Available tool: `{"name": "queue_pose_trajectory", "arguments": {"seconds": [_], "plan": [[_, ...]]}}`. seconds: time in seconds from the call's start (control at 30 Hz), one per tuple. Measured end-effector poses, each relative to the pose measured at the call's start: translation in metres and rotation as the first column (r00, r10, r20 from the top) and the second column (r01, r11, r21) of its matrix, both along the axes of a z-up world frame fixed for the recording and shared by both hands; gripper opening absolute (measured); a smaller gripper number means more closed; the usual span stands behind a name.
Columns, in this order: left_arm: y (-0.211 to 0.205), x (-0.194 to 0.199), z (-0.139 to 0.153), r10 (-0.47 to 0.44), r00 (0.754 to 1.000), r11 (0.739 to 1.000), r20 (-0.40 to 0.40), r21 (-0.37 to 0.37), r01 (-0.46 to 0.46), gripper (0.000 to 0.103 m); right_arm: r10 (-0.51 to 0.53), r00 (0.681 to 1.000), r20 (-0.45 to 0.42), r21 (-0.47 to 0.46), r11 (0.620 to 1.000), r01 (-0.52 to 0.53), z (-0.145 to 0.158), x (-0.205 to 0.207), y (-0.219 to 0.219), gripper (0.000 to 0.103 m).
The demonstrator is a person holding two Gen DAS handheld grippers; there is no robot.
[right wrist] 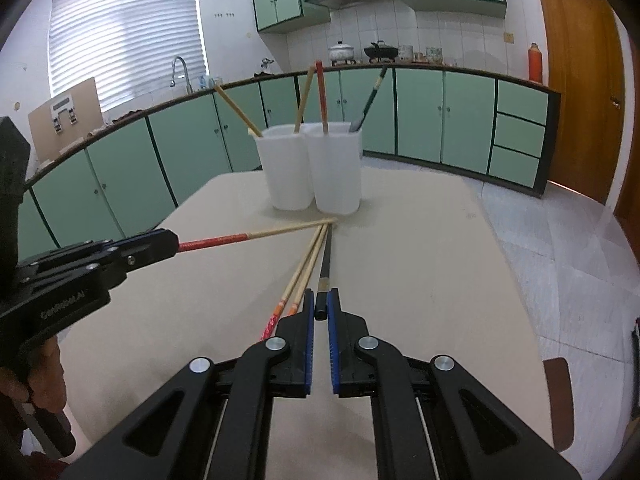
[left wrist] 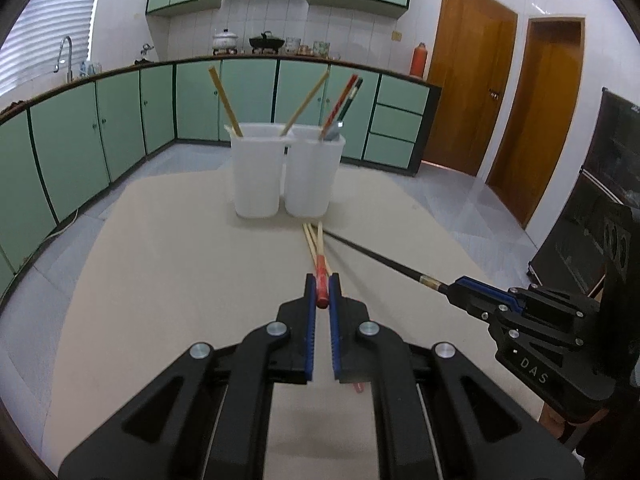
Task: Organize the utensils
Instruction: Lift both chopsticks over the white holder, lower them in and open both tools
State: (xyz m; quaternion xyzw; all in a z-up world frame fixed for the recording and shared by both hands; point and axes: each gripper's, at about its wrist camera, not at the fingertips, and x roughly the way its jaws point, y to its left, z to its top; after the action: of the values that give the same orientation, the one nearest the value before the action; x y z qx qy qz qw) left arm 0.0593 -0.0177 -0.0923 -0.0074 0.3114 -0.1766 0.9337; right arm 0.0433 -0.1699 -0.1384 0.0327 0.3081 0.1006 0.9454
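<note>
My left gripper (left wrist: 322,286) is shut on the red handle end of a red-and-wood chopstick (left wrist: 321,270), which points ahead at two white cups (left wrist: 257,168) (left wrist: 314,172). My right gripper (right wrist: 321,298) is shut on the end of a black chopstick (right wrist: 326,256). Each gripper shows in the other's view: the right gripper (left wrist: 454,290) with the black chopstick (left wrist: 380,258), the left gripper (right wrist: 174,240) with the red chopstick (right wrist: 224,240). Two loose wooden chopsticks (right wrist: 304,272) with orange ends lie between them on the beige table (right wrist: 420,260). The left cup (right wrist: 286,172) holds wooden chopsticks, the right cup (right wrist: 338,176) a red and a dark one.
A person's hand (right wrist: 44,376) grips the left tool's handle. A brown chair back (right wrist: 558,400) stands at the table's right edge. Green kitchen cabinets (left wrist: 120,120) run behind the table, and a black case (left wrist: 592,220) sits on the floor to the right.
</note>
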Motion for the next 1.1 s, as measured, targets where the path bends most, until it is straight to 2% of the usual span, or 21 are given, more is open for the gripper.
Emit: {"name": "queue_pose_trajectory", "arguments": {"seconds": [0.3,0.6,0.83,1.1], "plan": [[0.009,0.000,0.025,0.014,0.999,1.000,0.052,-0.004,-0.014,0.005,-0.008,0.998,0.057,0.015,1.000,0.007,0.033,0.006,-0.009,0.006],[0.028,-0.001,0.068,0.043,0.989,0.998,0.143,-0.045,-0.037,0.005,-0.015,0.992,0.122,0.075,0.997,0.006,0.077,0.015,-0.029,0.006],[0.028,0.000,0.092,0.042,0.978,0.998,0.202,-0.063,-0.030,0.005,0.020,0.989,0.149,0.061,0.998,-0.029,0.102,0.025,-0.025,0.006],[0.028,0.003,0.105,0.034,0.970,0.997,0.241,-0.070,-0.018,0.005,0.080,0.983,0.168,0.027,0.996,-0.086,0.123,0.035,-0.017,0.006]]}}
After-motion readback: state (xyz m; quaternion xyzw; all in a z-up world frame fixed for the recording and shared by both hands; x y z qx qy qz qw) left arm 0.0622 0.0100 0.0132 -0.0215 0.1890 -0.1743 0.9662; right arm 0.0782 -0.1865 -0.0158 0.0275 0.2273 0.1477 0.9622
